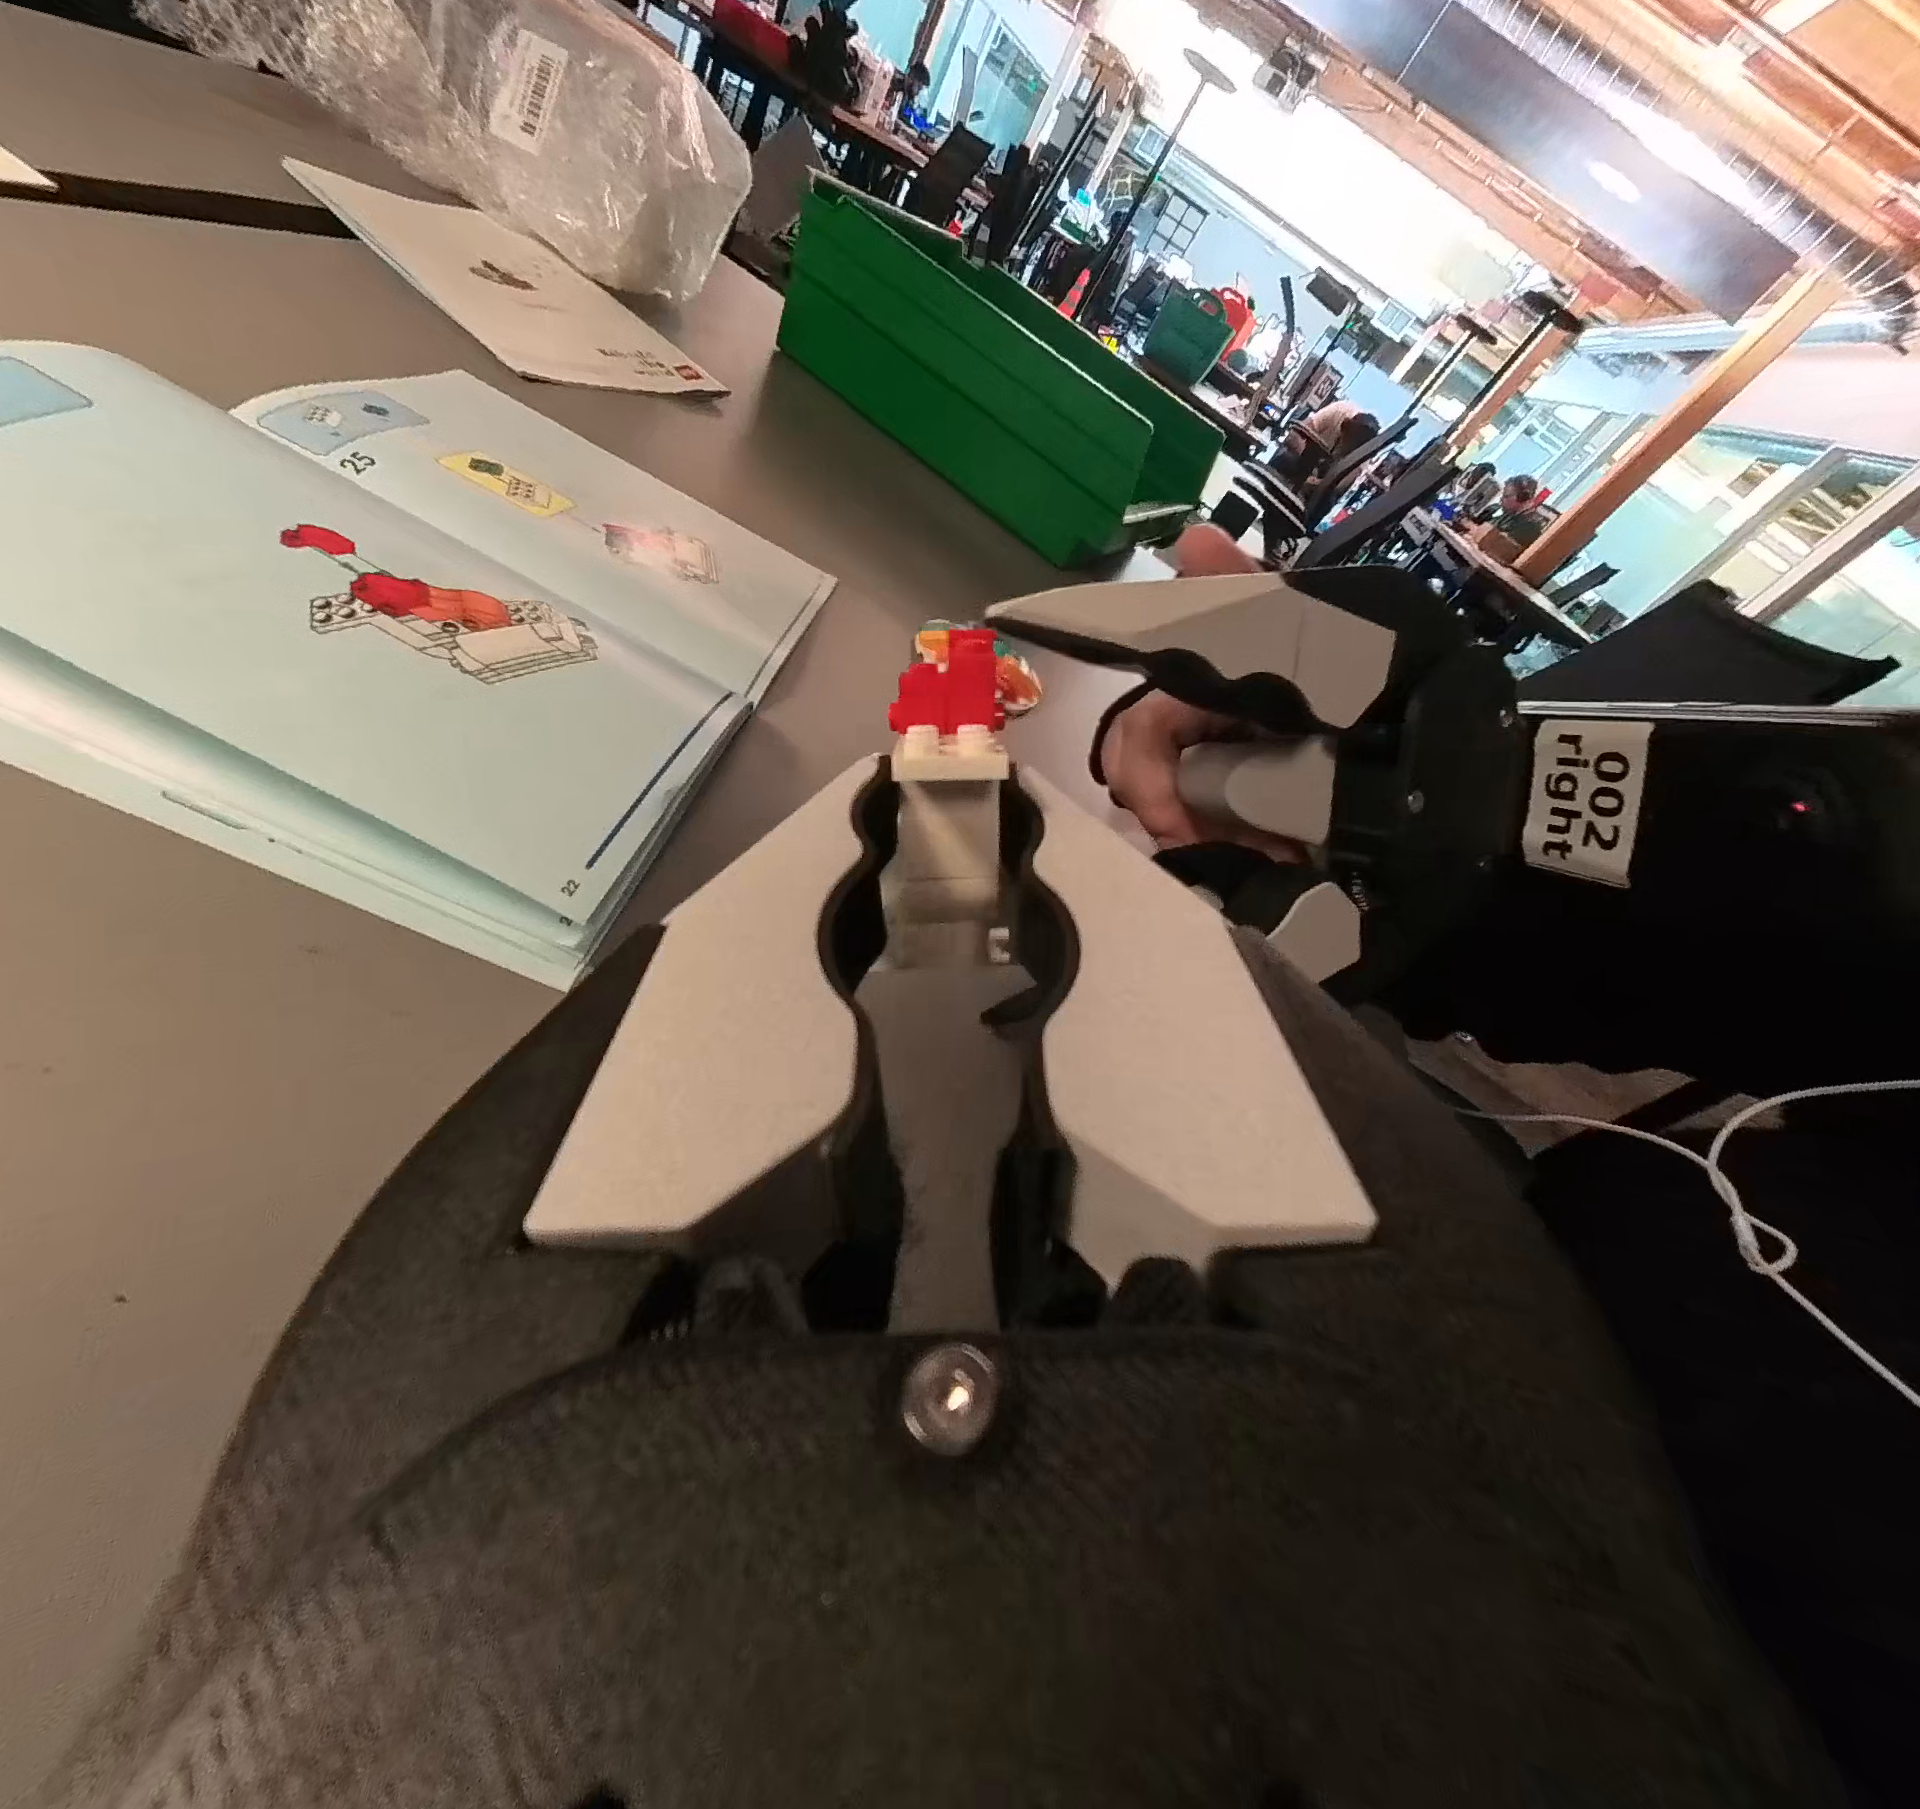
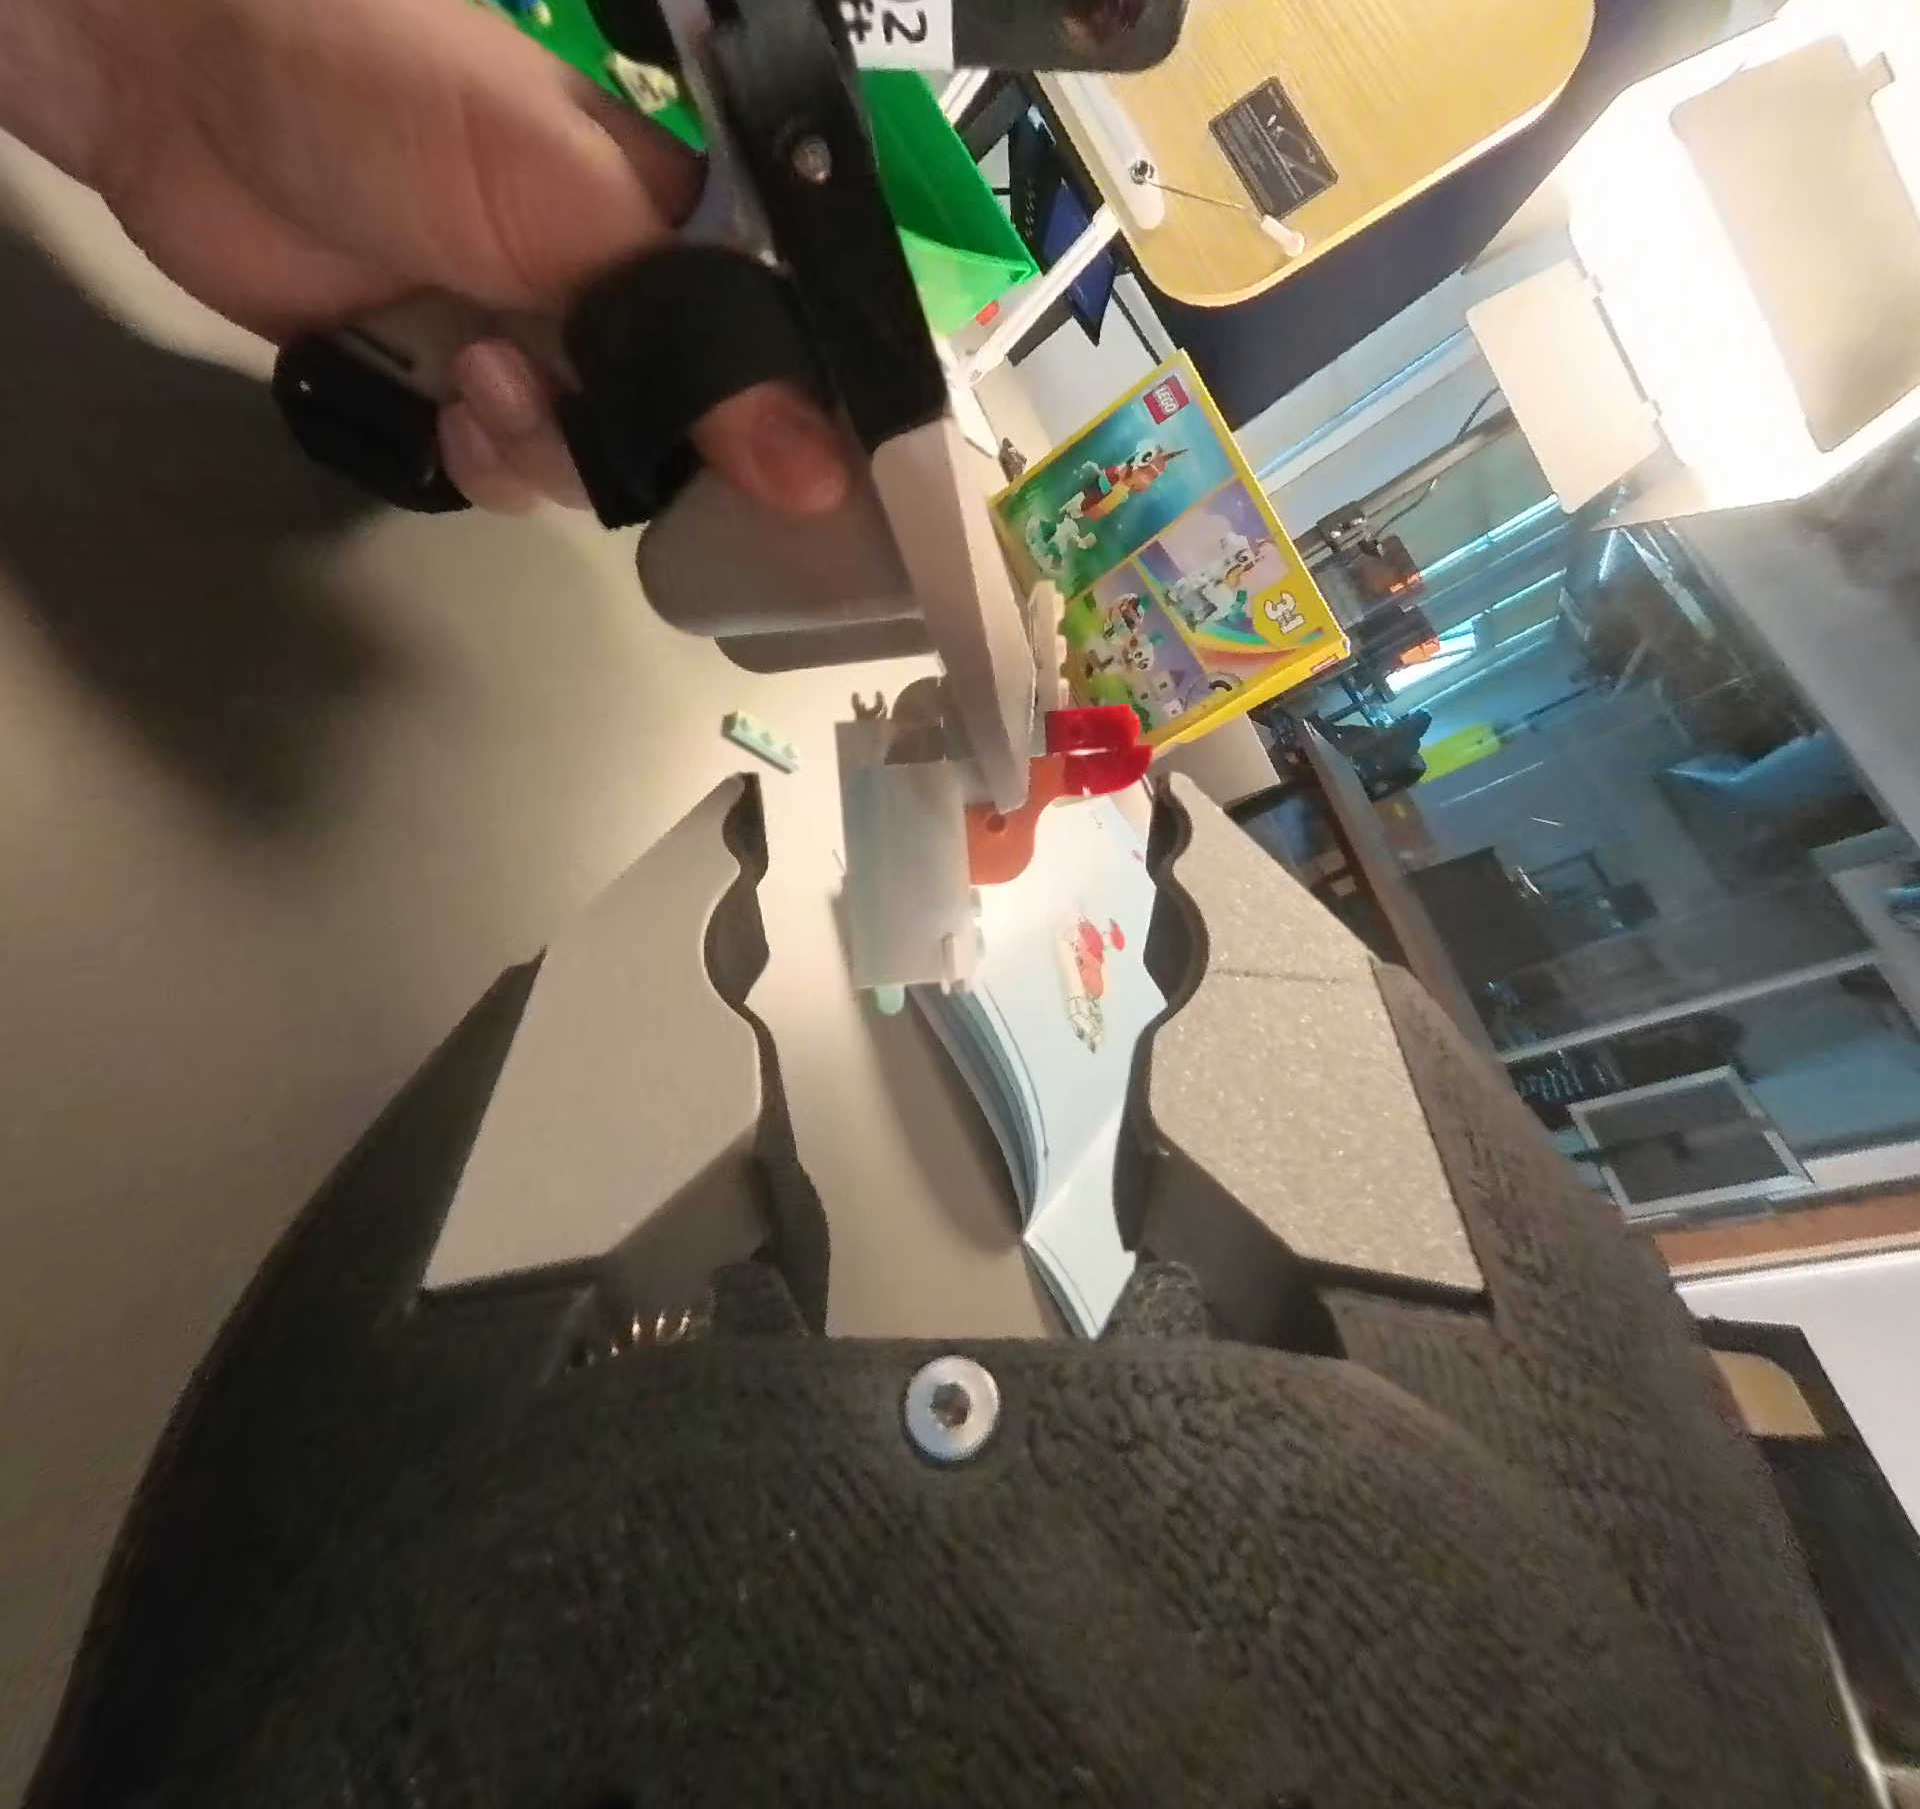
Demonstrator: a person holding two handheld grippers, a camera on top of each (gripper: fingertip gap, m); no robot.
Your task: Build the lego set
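The left gripper is clamping a white Lego assembly topped with red bricks, holding it above the desk beside the open instruction booklet. The right gripper is spread wide and empty, facing the assembly. A careless push could snap the red bricks off.

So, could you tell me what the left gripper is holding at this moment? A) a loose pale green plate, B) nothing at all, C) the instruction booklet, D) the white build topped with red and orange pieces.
D: in the left wrist view the left gripper is closed on the white build with red pieces on top, while the right gripper stands open and empty.
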